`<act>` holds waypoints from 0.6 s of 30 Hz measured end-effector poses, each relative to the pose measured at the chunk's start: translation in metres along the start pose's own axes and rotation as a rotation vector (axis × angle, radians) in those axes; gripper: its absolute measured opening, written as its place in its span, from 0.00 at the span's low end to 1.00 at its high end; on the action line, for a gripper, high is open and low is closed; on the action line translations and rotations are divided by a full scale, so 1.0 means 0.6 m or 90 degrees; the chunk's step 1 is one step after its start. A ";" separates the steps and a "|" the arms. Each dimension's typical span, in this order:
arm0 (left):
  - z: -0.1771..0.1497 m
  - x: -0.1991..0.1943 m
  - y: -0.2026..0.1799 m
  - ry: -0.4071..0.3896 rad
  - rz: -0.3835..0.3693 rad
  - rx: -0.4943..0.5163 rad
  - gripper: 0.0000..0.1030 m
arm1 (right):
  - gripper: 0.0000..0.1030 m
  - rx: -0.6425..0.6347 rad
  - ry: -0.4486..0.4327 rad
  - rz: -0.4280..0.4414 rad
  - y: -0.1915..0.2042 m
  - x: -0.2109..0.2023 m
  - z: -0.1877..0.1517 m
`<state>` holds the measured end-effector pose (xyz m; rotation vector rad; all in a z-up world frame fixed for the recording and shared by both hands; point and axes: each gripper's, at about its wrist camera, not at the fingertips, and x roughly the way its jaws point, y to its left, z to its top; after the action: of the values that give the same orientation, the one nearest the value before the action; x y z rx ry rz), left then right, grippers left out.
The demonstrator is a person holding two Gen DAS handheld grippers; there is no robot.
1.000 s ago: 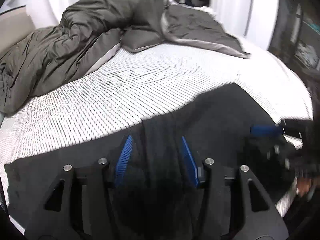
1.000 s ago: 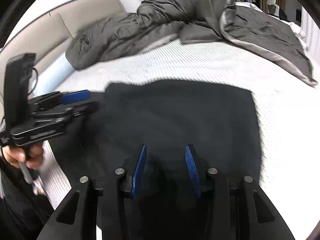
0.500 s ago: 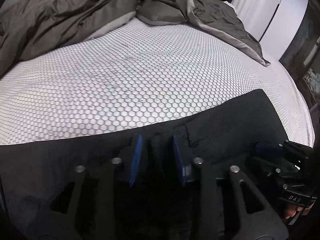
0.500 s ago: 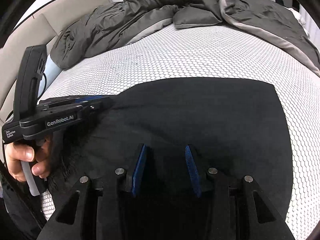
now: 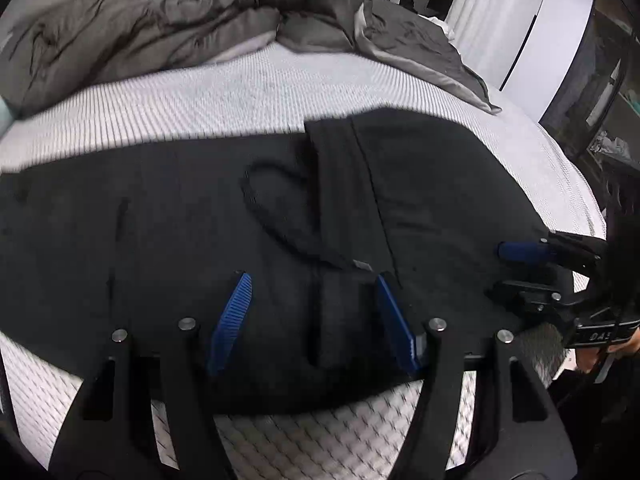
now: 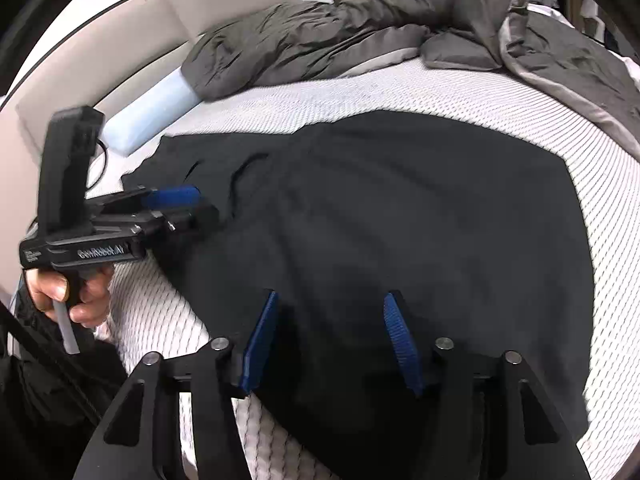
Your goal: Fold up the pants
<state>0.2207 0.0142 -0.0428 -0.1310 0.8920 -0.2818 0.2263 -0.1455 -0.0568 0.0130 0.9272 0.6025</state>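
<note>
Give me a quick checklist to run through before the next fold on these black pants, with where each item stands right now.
1. Black pants lie spread on the bed's white mattress cover: ok.
2. Left gripper free of cloth: ok, its fingers are opening with the pants under them, nothing pinched.
3. Right gripper free of cloth: ok, opening as well, above the near part of the pants.
4. Drawstring tucked away: not ok, it loops loose on top of the fabric.
5. Grey duvet off the pants: ok, bunched at the far side.
6. Far edges aligned: cannot tell, black on black and blurred.
</note>
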 end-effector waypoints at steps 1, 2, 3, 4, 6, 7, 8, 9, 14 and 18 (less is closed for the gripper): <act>-0.006 0.000 -0.003 -0.001 -0.009 0.002 0.54 | 0.57 -0.011 0.004 -0.010 0.003 0.000 -0.011; -0.008 0.000 -0.008 0.002 -0.017 0.010 0.47 | 0.57 -0.016 0.008 -0.015 0.004 0.003 -0.015; -0.011 0.000 -0.012 0.003 -0.023 0.014 0.42 | 0.57 -0.019 0.011 -0.020 0.003 0.002 -0.020; -0.012 0.003 -0.014 0.007 -0.039 0.014 0.30 | 0.57 -0.017 0.010 -0.020 0.001 -0.001 -0.023; -0.013 0.012 -0.015 0.023 -0.049 0.012 0.29 | 0.57 -0.008 0.008 -0.018 -0.003 -0.007 -0.028; -0.014 0.014 -0.017 0.025 -0.050 0.012 0.29 | 0.57 -0.005 0.008 -0.021 -0.005 -0.008 -0.029; -0.014 0.015 -0.017 0.026 -0.051 0.011 0.27 | 0.57 -0.003 0.009 -0.020 -0.011 -0.004 -0.024; -0.016 0.014 -0.017 0.026 -0.050 0.013 0.26 | 0.57 -0.001 0.008 -0.020 -0.012 -0.005 -0.025; -0.023 0.005 -0.033 0.010 0.023 0.098 0.28 | 0.57 -0.023 0.007 -0.065 -0.017 -0.011 -0.047; -0.026 -0.012 -0.059 -0.023 0.079 0.131 0.31 | 0.61 -0.032 -0.012 -0.196 -0.034 -0.044 -0.092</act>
<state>0.1976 -0.0175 -0.0387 0.1099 0.8264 -0.2532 0.1829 -0.1885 -0.0762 -0.1654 0.8736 0.3393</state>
